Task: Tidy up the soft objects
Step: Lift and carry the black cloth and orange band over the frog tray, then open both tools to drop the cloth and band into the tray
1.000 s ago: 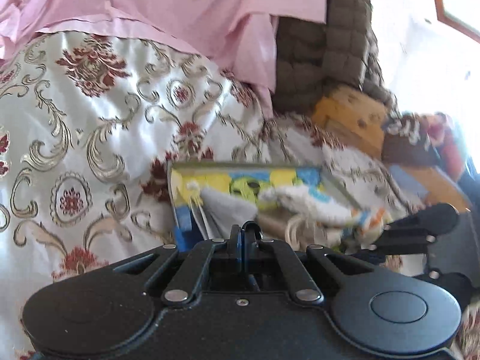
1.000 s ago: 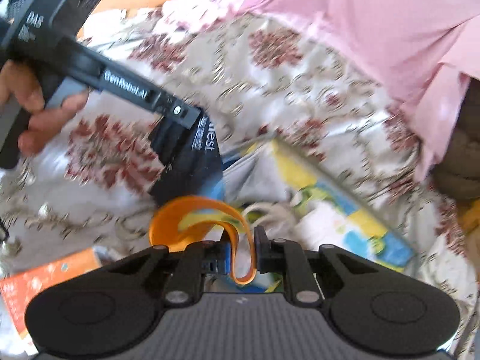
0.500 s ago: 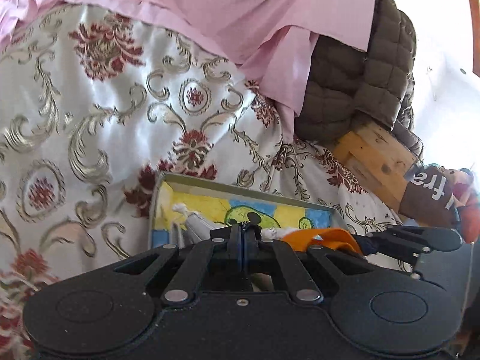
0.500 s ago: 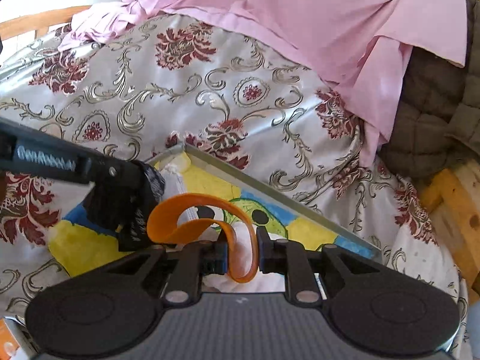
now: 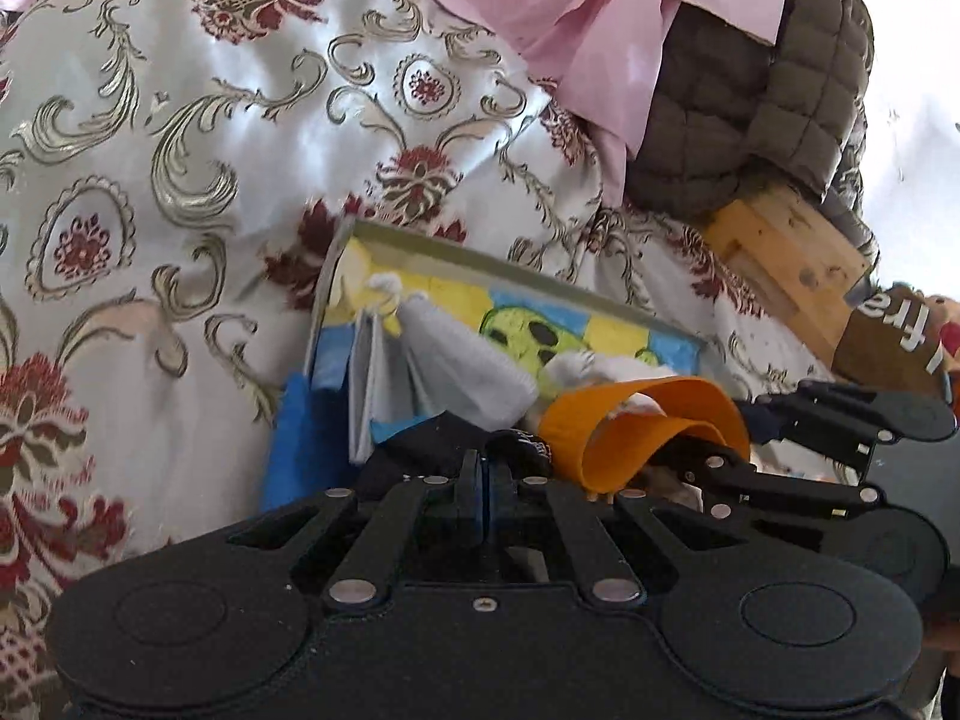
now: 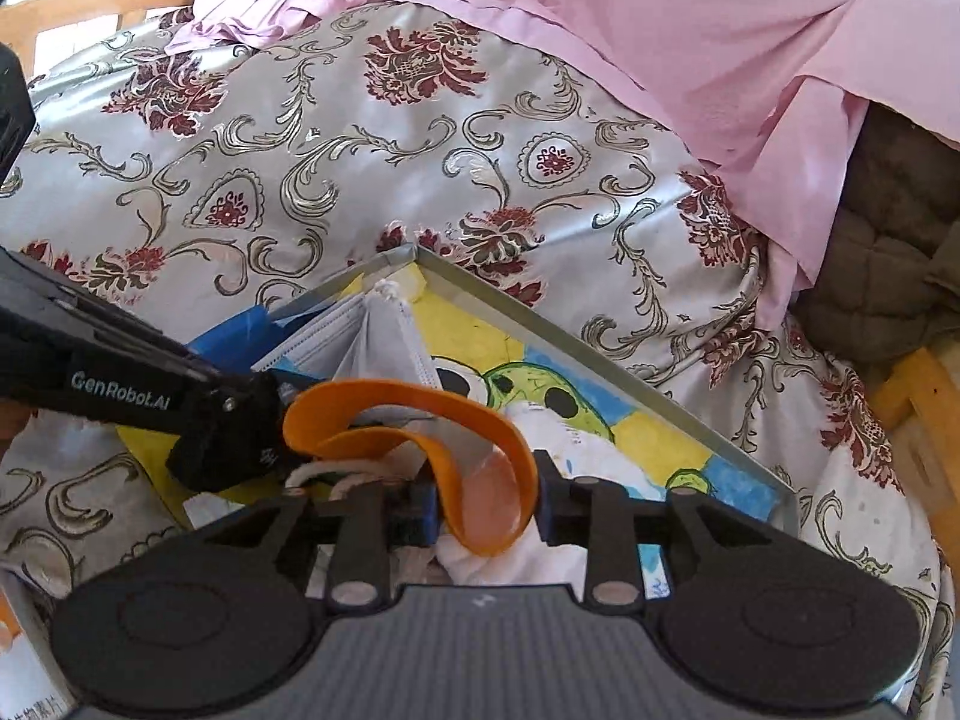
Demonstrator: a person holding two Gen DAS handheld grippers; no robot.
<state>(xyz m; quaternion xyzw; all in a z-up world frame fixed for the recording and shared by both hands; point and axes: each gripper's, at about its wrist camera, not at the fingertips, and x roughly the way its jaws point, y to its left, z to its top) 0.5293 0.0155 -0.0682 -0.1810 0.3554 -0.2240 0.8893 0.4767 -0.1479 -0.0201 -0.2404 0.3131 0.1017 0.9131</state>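
Observation:
A shallow tray (image 6: 606,354) with a cartoon-painted bottom lies on the patterned bedspread; it also shows in the left wrist view (image 5: 516,267). In it lie a grey face mask (image 6: 384,348), also seen from the left (image 5: 462,360), and white cloth (image 6: 576,438). My right gripper (image 6: 486,507) has its jaws part-open with a curled orange band (image 6: 420,414) between them, over the tray; the band shows from the left too (image 5: 636,426). My left gripper (image 5: 483,480) is shut on a black soft item (image 5: 432,444) at the tray's near-left side.
The floral bedspread (image 5: 180,150) covers the bed. Pink cloth (image 6: 690,18) lies at the back, a brown quilted jacket (image 5: 750,90) at the right. A wooden bed frame (image 5: 786,258) is behind the tray. A paper box (image 6: 24,660) sits bottom left.
Both grippers have moved closer over the tray. The right gripper's jaws have widened around the orange band. The left gripper stays shut.

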